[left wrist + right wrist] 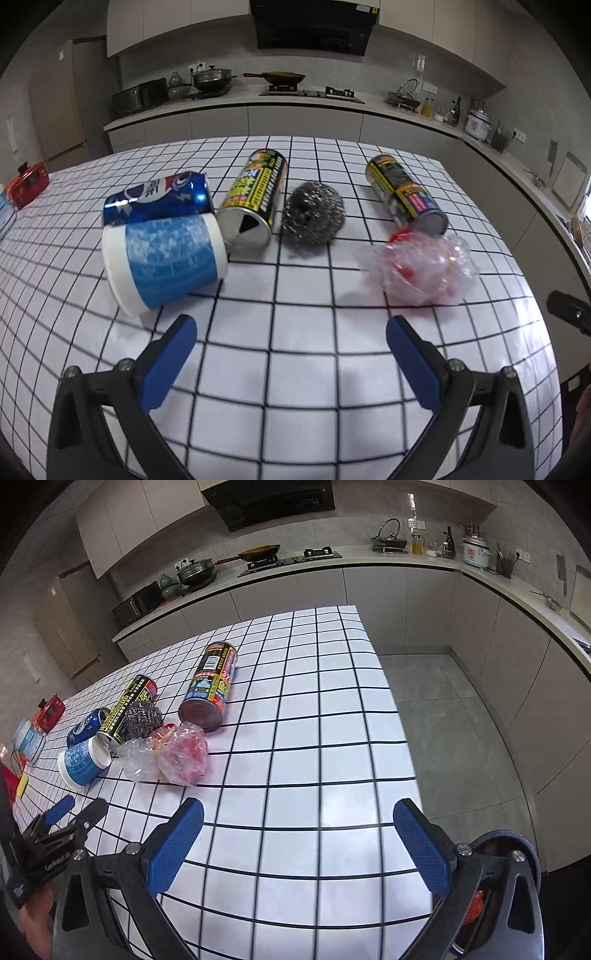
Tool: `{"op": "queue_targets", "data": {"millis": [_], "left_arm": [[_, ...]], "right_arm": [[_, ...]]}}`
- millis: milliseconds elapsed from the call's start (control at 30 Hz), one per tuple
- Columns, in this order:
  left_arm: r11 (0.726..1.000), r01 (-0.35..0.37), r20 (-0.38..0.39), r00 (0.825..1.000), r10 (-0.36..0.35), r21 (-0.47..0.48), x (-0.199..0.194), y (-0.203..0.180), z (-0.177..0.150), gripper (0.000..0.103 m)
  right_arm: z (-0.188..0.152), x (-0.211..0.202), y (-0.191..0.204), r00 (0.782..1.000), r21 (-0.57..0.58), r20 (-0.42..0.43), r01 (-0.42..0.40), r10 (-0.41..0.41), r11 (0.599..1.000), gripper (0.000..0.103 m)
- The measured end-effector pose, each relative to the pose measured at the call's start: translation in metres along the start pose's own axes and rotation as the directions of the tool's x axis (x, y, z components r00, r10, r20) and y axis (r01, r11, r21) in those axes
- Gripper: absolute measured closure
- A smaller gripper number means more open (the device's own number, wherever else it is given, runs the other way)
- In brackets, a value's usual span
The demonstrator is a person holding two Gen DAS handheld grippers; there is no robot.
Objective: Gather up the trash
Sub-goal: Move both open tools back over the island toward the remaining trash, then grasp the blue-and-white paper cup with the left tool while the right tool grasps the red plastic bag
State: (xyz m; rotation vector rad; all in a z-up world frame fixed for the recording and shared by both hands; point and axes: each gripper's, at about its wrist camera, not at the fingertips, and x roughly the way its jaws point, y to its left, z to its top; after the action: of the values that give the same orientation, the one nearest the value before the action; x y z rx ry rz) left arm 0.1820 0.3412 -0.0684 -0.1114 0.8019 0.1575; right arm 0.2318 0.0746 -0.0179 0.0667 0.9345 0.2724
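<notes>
Trash lies on the checked tablecloth point(295, 332): a blue-and-white paper cup point(162, 258) on its side, a crushed blue soda can point(159, 199) behind it, a yellow-black can point(255, 195), a steel wool scourer point(313, 212), a second can point(406, 194) and a crumpled clear-and-red plastic bag point(424, 269). My left gripper point(291, 358) is open and empty, in front of the scourer. My right gripper point(299, 845) is open and empty over the table's near right part, right of the bag point(177, 757), the cup point(83, 762) and the cans point(208, 692).
A dark bin point(509, 849) with something red inside stands below the table's right edge, by my right gripper. A red box point(29, 182) and a tub point(27, 738) sit at the table's left end. Kitchen counters run behind and to the right.
</notes>
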Motion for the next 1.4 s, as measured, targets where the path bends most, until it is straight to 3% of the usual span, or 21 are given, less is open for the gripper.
{"op": "queue_targets", "data": {"millis": [267, 467, 533, 733, 900, 1100, 1233, 1400], "left_arm": [[0.999, -0.046, -0.002, 0.999, 0.046, 0.007, 0.011, 0.046, 0.007, 0.0], [0.989, -0.111, -0.011, 0.994, 0.11, -0.094, 0.008, 0.106, 0.005, 0.0], [0.987, -0.095, -0.014, 0.996, 0.094, -0.131, 0.004, 0.117, 0.004, 0.001], [0.988, -0.028, 0.019, 0.999, 0.031, -0.151, -0.01, 0.091, 0.006, 0.001], [0.99, -0.073, -0.005, 0.997, 0.073, -0.123, 0.015, 0.081, 0.019, 0.001], [0.977, -0.161, -0.045, 0.987, 0.156, -0.139, 0.029, 0.116, 0.015, 0.001], [0.977, -0.146, -0.021, 0.989, 0.145, -0.157, 0.023, 0.134, 0.017, 0.001], [0.988, -0.136, -0.024, 0.991, 0.135, -0.077, 0.033, 0.123, 0.023, 0.001]], "right_arm": [[0.003, 0.012, 0.02, 1.0, 0.037, -0.006, 0.026, -0.026, 0.999, 0.0], [0.007, 0.023, 0.06, 1.0, -0.01, -0.015, 0.003, -0.003, 1.0, 0.0], [0.008, 0.026, 0.071, 1.0, -0.028, -0.018, -0.003, 0.002, 1.0, 0.0], [0.013, 0.033, 0.096, 1.0, -0.062, -0.016, -0.02, 0.019, 0.998, 0.0], [0.019, 0.034, 0.103, 1.0, -0.079, -0.011, -0.023, 0.022, 0.997, 0.0], [0.02, 0.037, 0.085, 1.0, -0.057, -0.018, -0.019, 0.018, 0.998, 0.0], [0.022, 0.045, 0.079, 0.999, -0.029, -0.023, -0.034, 0.033, 0.999, 0.0], [0.021, 0.053, 0.09, 0.998, -0.049, -0.035, -0.062, 0.06, 0.997, 0.0]]}}
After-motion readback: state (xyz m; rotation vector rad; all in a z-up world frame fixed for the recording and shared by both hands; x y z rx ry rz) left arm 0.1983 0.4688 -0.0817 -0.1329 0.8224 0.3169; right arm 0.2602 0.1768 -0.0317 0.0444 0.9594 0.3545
